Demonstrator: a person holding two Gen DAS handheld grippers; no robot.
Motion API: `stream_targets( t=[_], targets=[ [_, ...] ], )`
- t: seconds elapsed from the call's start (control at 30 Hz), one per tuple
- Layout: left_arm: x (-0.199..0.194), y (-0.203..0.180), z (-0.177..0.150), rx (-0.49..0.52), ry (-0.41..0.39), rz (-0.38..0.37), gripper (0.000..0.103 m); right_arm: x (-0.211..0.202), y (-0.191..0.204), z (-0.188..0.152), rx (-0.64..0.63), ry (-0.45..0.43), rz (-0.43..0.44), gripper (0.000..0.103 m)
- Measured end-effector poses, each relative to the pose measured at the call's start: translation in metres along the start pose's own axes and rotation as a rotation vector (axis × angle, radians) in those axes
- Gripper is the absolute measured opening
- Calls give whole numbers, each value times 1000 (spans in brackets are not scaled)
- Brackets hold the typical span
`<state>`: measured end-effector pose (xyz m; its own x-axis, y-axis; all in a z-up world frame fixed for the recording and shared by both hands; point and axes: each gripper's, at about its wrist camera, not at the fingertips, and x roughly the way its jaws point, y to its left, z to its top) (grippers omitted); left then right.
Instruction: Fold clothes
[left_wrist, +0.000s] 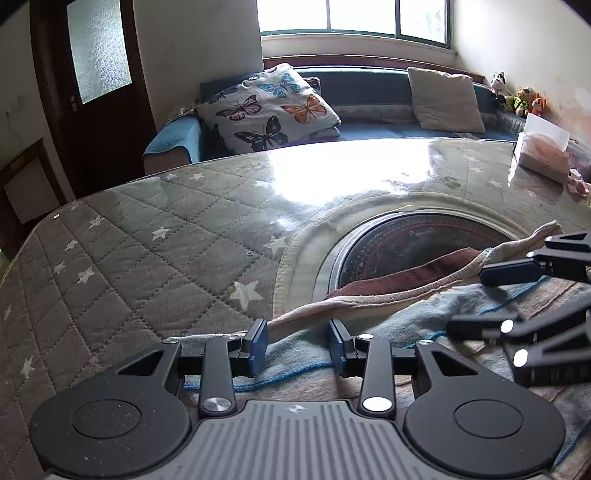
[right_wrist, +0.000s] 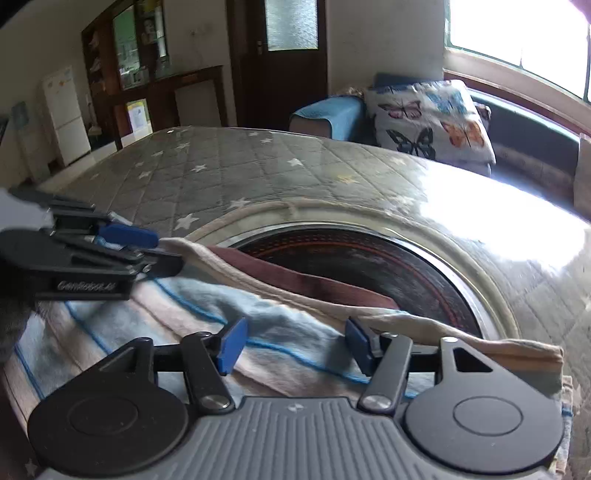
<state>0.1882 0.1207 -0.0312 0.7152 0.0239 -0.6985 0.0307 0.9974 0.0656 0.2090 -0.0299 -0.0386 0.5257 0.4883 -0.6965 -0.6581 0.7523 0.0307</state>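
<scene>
Quilted star-print surface (left_wrist: 147, 236) runs ahead of both claws. Striped garment (right_wrist: 280, 332) lies under them, cream hem (right_wrist: 258, 284) just beyond the tips. Left claw (left_wrist: 298, 345) apart, empty; right claw (right_wrist: 295, 345) likewise. Best practice, likely: pinch hem at matching points, lift evenly, keep the edge taut.

Both wrist views sit low over the garment (left_wrist: 424, 325), facing the quilted table (right_wrist: 229, 173), sofa and window.

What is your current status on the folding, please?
Left claw open, right claw open, both over striped garment. Garment flat, unfolded. Nothing blocking.
</scene>
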Motion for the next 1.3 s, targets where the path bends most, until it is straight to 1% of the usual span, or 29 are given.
stream_targets(
  t=[0.07,0.2,0.27,0.53,0.67,0.73,0.83,0.97,1.03,1.1,1.3],
  targets=[
    [0,0,0,-3,-2,-1,40,-4,9,-2,-14,-6,8,62],
    [-1,0,-2,-8,-2,0,40,-11,31,-9,-50,-10,37,70],
    [-1,0,-2,-8,-1,2,41,-14,43,-13,-80,-15,46,71],
    [-1,4,-3,-7,1,6,48,-23,90,-26,-158,-42,115,78],
    [-2,6,-5,-10,-3,9,52,-27,106,-30,-161,-39,175,79],
    [-4,7,-7,-11,-7,12,55,-30,114,-33,-174,-37,199,82],
    [-11,9,-13,-12,-20,19,59,-35,123,-38,-190,-35,236,83],
    [-28,10,-29,-11,-41,39,63,-41,128,-43,-189,-28,257,84],
    [-37,10,-37,-11,-51,50,67,-44,127,-45,-182,-22,264,86],
    [-45,11,-45,-11,-62,60,75,-49,125,-48,-173,-16,268,88],
    [-69,14,-68,-18,-87,89,78,-61,116,-62,-138,1,241,89]
  ],
)
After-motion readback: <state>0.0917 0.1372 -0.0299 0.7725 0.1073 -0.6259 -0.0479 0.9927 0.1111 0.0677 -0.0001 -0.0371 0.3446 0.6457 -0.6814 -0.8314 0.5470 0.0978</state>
